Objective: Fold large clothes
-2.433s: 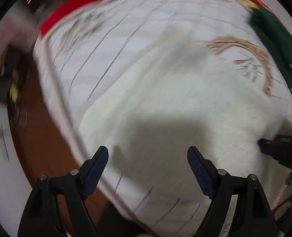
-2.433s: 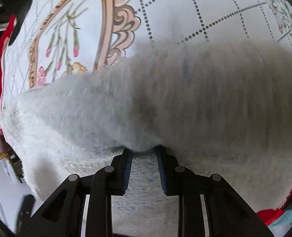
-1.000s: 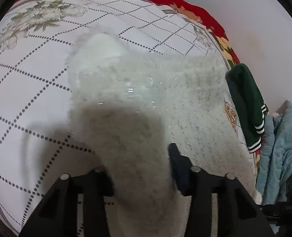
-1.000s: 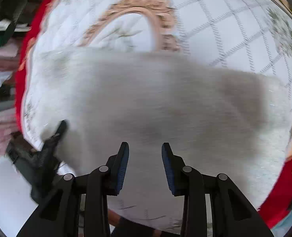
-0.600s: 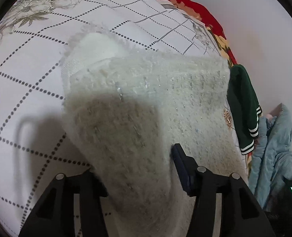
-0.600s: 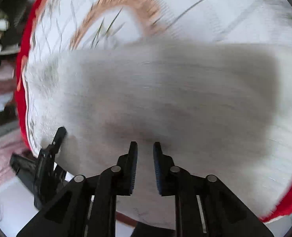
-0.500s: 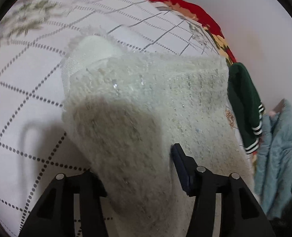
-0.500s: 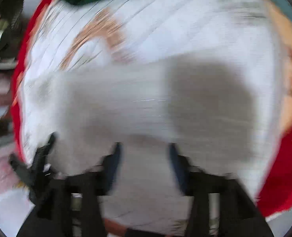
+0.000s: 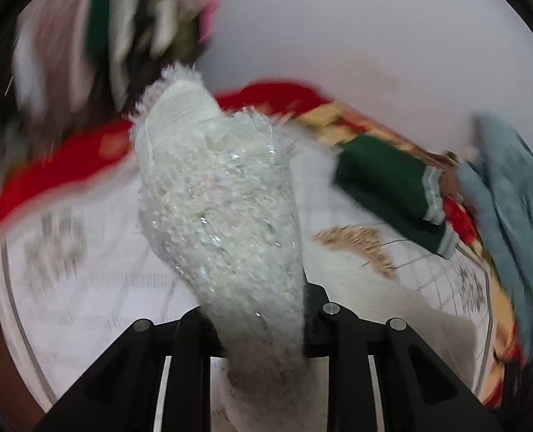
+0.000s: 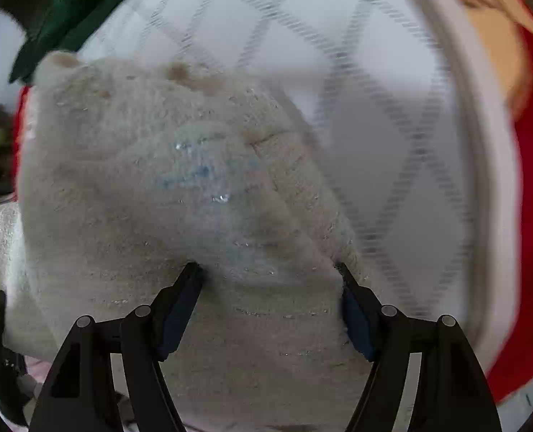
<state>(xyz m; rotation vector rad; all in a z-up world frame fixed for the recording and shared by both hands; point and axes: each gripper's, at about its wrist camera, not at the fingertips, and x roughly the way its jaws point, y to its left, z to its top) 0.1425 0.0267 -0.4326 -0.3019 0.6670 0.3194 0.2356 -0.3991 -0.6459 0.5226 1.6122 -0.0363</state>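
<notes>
White fuzzy sweater (image 9: 226,212) bunched in our left gripper (image 9: 259,320), clamped and lifted off the quilted bedspread (image 9: 86,270), likely to carry a fold over; our right gripper (image 10: 270,284) gapes wide against the sweater's bulk, gripping nothing
</notes>
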